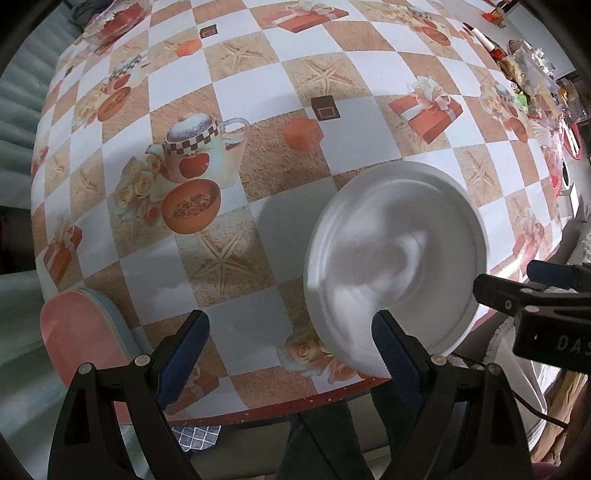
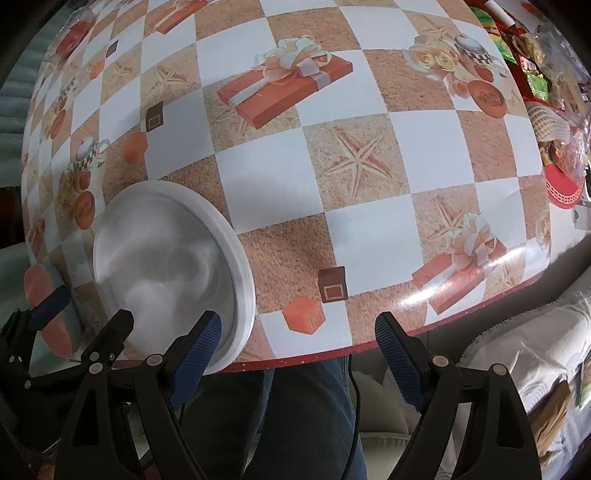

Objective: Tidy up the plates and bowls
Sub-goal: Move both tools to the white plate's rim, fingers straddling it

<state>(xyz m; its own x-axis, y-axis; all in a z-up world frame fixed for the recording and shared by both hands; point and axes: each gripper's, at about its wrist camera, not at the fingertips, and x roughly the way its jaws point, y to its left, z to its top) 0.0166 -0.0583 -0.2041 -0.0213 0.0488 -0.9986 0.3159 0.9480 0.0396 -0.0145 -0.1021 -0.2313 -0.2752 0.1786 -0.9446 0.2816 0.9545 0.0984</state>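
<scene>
**Here: one white plate, two open claws**

Near the table's (image 1: 258, 177) front edge, one white plate (image 1: 395, 258), flat on the checked cloth, rim just beside the edge. At the left corner, one small stack of plates (image 1: 77, 332), pink on top, a pale blue rim under it; count below that not clear. Far left, one glass bowl (image 1: 110, 26), blurred. Far right, clutter of packets (image 1: 528, 70) and one red basket (image 2: 563, 188).

Left gripper (image 1: 291, 350) wide open, nothing between the pads, right finger (image 1: 391, 347) over the plate's near rim. Right gripper (image 2: 295, 354) wide open too, empty, above the table edge, right of the plate.
</scene>
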